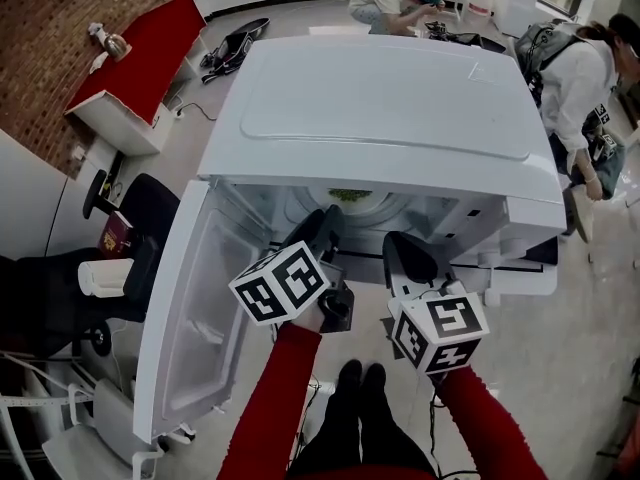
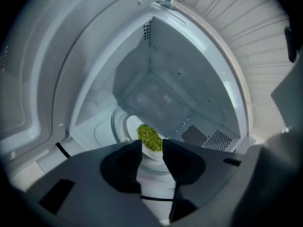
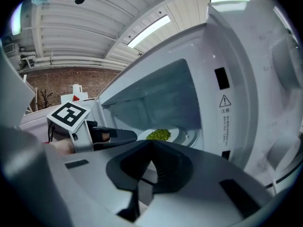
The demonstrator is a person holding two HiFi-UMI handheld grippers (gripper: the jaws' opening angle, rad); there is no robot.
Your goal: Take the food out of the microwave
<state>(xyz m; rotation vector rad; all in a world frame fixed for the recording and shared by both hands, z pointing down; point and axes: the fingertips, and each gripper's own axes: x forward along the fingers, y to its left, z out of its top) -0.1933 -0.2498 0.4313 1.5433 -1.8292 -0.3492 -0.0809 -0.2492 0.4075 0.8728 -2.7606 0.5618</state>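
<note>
- Head view: the microwave (image 1: 380,98) has its door (image 1: 190,338) hanging open at your left; a person (image 1: 580,88) stands near its far right corner.
- Left gripper view: your left hand-held gripper (image 2: 152,145), jaws apart around nothing, faces the green food (image 2: 149,136) on its white plate (image 2: 133,129) inside the cavity.
- Right gripper view: your right hand-held gripper (image 3: 151,144), jaw tips together, sits just outside the opening.
</note>
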